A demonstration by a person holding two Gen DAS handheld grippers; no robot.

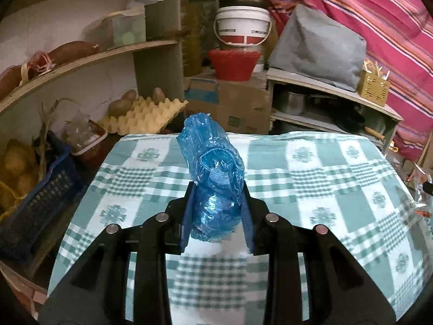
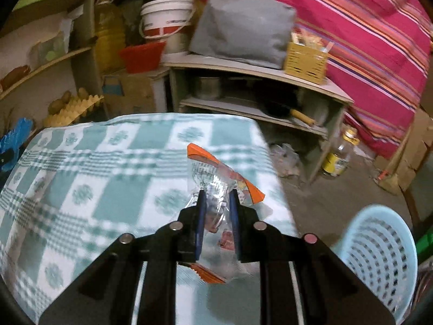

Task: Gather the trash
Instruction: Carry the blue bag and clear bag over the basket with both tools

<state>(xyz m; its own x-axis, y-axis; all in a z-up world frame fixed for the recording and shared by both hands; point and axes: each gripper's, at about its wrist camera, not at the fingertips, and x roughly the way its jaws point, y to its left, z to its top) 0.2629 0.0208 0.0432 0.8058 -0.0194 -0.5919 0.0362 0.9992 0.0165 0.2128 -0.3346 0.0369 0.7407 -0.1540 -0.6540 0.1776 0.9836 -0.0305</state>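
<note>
1. A crumpled blue plastic bag point(image 1: 213, 178) is held between the fingers of the left gripper point(image 1: 218, 189), which are narrowly parted and pressed against its sides; the bag is raised clear of the checked worktop point(image 1: 338, 178).
2. A clear wrapper with orange edges point(image 2: 219, 187) is pinched in the right gripper point(image 2: 217, 193), whose fingers are drawn close together on it above the worktop's right edge.
3. The step in hand is judged to be the carrying of both pieces to the pale blue basket point(image 2: 379, 254), which stands on the floor just beyond the worktop's right side.
4. For this to be done well, both grips should be kept firm until each piece hangs over the basket's mouth; the light wrapper could drift aside if released too high.
5. The basket, the floor and a bottle point(image 2: 341, 151) beside the low shelf are shown only in the right wrist view.
6. The egg tray point(image 1: 143, 116) and dark blue crate point(image 1: 40, 197) are seen plainly only in the left wrist view.
</note>
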